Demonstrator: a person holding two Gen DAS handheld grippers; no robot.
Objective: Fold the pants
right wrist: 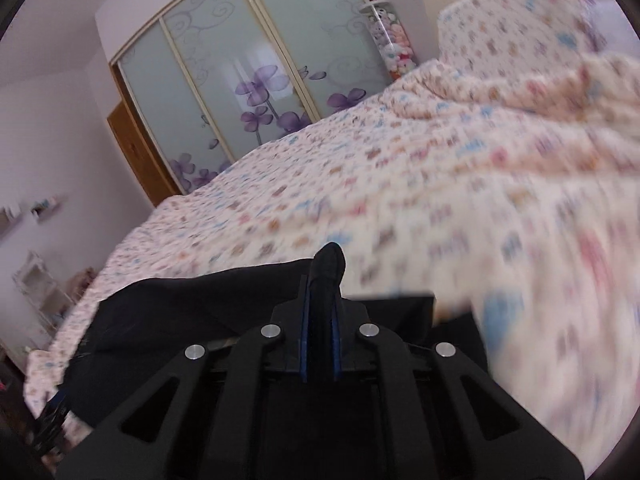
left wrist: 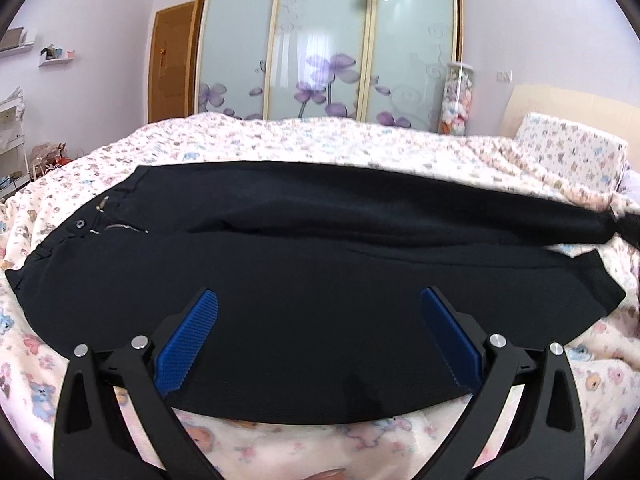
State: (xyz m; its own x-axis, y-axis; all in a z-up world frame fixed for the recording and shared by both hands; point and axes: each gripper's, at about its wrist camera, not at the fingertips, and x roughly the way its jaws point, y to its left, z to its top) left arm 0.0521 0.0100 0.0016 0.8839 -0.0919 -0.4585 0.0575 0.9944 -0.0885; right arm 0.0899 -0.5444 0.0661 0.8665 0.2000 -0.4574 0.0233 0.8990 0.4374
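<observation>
Left wrist view shows the black pants (left wrist: 320,240) lying flat across the bed (left wrist: 280,140) with its flowered cover, the waistband with a button toward the bed's left edge and the leg ends toward the right edge, while the left gripper (left wrist: 319,300) hangs over the near leg with its blue pads (left wrist: 188,344) wide apart and nothing between them. Right wrist view shows the right gripper (right wrist: 320,304) closed tight on a bunched fold of the pants, which sticks up past its fingertips.
</observation>
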